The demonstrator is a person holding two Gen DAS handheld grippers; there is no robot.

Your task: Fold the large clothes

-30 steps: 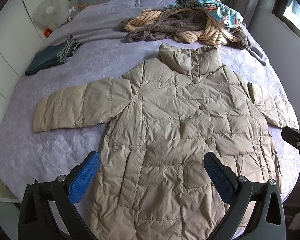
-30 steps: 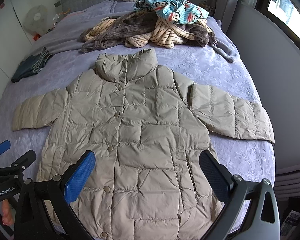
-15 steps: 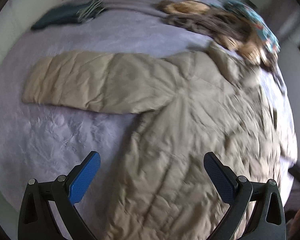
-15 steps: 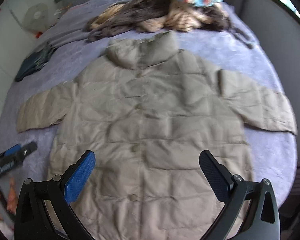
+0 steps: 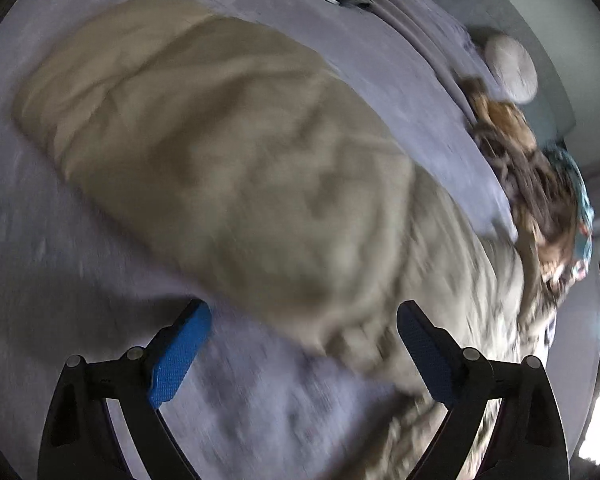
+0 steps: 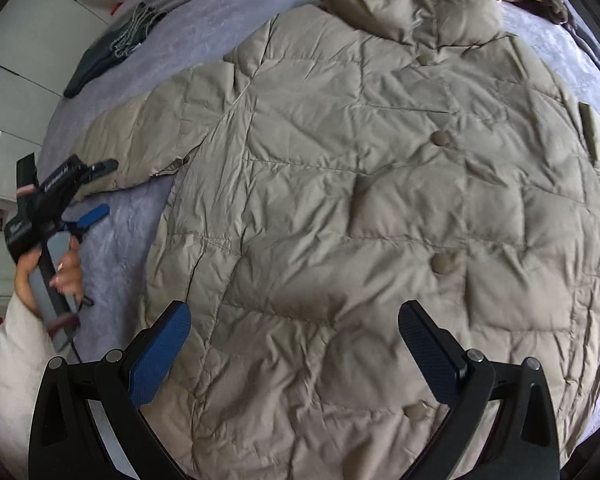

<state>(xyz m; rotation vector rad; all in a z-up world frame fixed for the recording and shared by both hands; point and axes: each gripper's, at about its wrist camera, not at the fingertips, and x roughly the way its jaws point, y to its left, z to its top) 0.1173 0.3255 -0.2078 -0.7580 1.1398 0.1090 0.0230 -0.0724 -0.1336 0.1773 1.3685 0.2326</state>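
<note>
Lilac bedspread (image 6: 140, 60) fills both views under the beige coat (image 6: 380, 200); left view blurred. Left claw (image 5: 304, 344) closing, empty; right claw (image 6: 296, 344) gapes empty.

The beige quilted puffer coat (image 6: 380, 208) was a thin, slightly sheeny woven cloth, crinkled and stitched into padded panels, with smooth matt round snaps. The lilac bedspread (image 6: 124, 216) under it looked matt and faintly textured. The right gripper (image 6: 294, 340) had matt black plastic arms, blue pads with a fine rough grid, and small shiny metal pins. The left gripper (image 5: 304, 346) showed the same.
</note>
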